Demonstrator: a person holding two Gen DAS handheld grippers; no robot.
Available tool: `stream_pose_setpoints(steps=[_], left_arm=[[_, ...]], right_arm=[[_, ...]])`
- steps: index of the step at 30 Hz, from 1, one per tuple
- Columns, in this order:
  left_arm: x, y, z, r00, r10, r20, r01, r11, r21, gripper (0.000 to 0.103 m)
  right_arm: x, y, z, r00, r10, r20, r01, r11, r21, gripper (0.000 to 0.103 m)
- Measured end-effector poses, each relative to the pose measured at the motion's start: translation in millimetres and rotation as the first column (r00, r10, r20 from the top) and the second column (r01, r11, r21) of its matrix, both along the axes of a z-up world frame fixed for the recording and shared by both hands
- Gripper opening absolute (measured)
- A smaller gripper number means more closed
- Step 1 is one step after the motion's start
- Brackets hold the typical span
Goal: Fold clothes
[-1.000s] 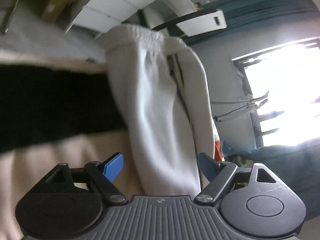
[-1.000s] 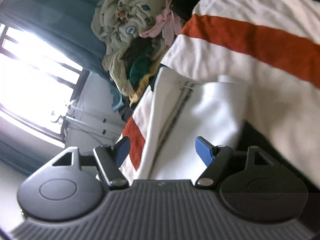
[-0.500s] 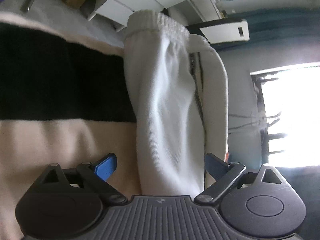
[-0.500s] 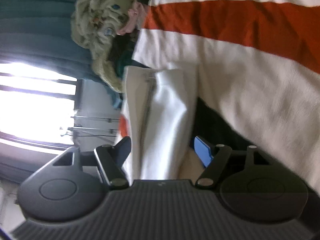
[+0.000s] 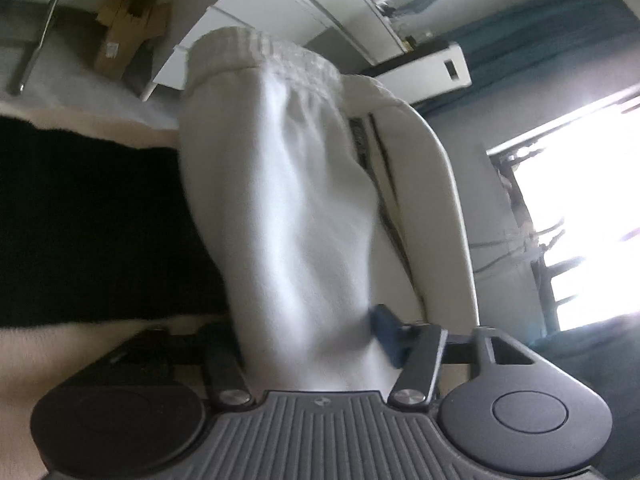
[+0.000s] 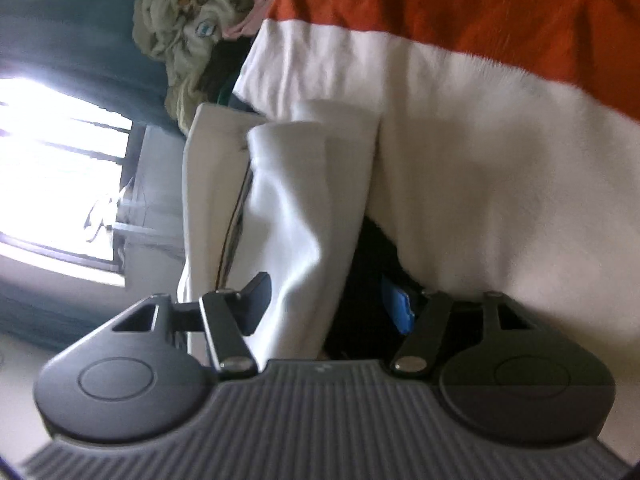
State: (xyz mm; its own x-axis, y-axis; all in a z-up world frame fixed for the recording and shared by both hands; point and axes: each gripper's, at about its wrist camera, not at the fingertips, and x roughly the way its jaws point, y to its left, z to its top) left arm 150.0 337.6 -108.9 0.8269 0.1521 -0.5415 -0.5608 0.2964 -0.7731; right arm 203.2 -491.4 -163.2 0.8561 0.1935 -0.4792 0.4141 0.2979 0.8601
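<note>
White sweatpants [image 5: 304,208] lie on the striped blanket [image 6: 500,152], long axis running straight away from both grippers. Left gripper [image 5: 308,332] fingers closing around the near end. Right gripper [image 6: 328,304] fingers half-wide, closing; cloth at its left finger only.

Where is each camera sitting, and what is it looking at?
Left wrist: sits on the left gripper, looking along its closing fingers at the white pants between them, on the striped blanket.
Right wrist: sits on the right gripper, jaws closing around the pants' other end, a clothes pile beyond.
Both show the pants, blanket and bright window.
</note>
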Motion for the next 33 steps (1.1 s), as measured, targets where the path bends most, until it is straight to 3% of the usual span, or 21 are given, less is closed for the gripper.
stream_pose_setpoints(steps=[2,4,6,7,10,12,16,22,27,30,33], left_arm=[[-6,3,-5,0.999,0.023,0.031,-0.022,0.999,-0.032,0.037],[-6,3,-4,0.999,0.015,0.043,-0.015,1.000,-0.002,0.023],[-7,1,1,0.999,-0.004,0.046,0.002,0.998,0.056,0.016],[-9,1,3,0.998,-0.007,0.055,0.003,0.998,0.064,0.008],[-22,1,11,0.995,-0.004,0.097,-0.004,0.996,0.086,0.007],[-29,2,15,0.995,-0.014,0.102,0.004,0.995,0.098,0.007],[-49,-3,22,0.992,-0.013,0.127,0.009,0.999,0.031,0.006],[-82,-10,32,0.990,-0.065,0.122,0.067,0.998,-0.015,0.006],[-88,-11,29,0.992,-0.124,-0.020,0.124,0.992,0.007,0.009],[-86,-12,34,0.980,-0.131,-0.150,0.144,0.986,0.079,0.034],[-83,-21,45,0.959,-0.136,-0.247,0.180,0.969,0.168,0.041]], right_arm=[[9,1,1,0.999,-0.033,0.007,0.033,0.999,-0.031,0.062],[17,2,4,0.998,-0.058,0.018,0.060,0.995,-0.074,0.062],[21,2,6,0.997,-0.073,0.014,0.075,0.990,-0.122,0.047],[22,0,6,0.997,-0.080,0.001,0.080,0.989,-0.127,0.028],[19,-6,11,0.996,-0.088,-0.023,0.084,0.988,-0.132,0.015],[14,-10,22,0.996,-0.091,-0.014,0.088,0.985,-0.149,0.013],[-12,-16,50,0.993,-0.113,0.036,0.116,0.988,-0.103,0.012],[-76,-31,76,0.981,-0.187,0.041,0.190,0.979,-0.072,0.012],[-125,-48,49,0.962,-0.262,-0.082,0.266,0.963,0.048,0.012],[-139,-57,24,0.956,-0.252,-0.148,0.274,0.950,0.152,0.014],[-150,-60,12,0.958,-0.243,-0.153,0.270,0.942,0.198,0.017]])
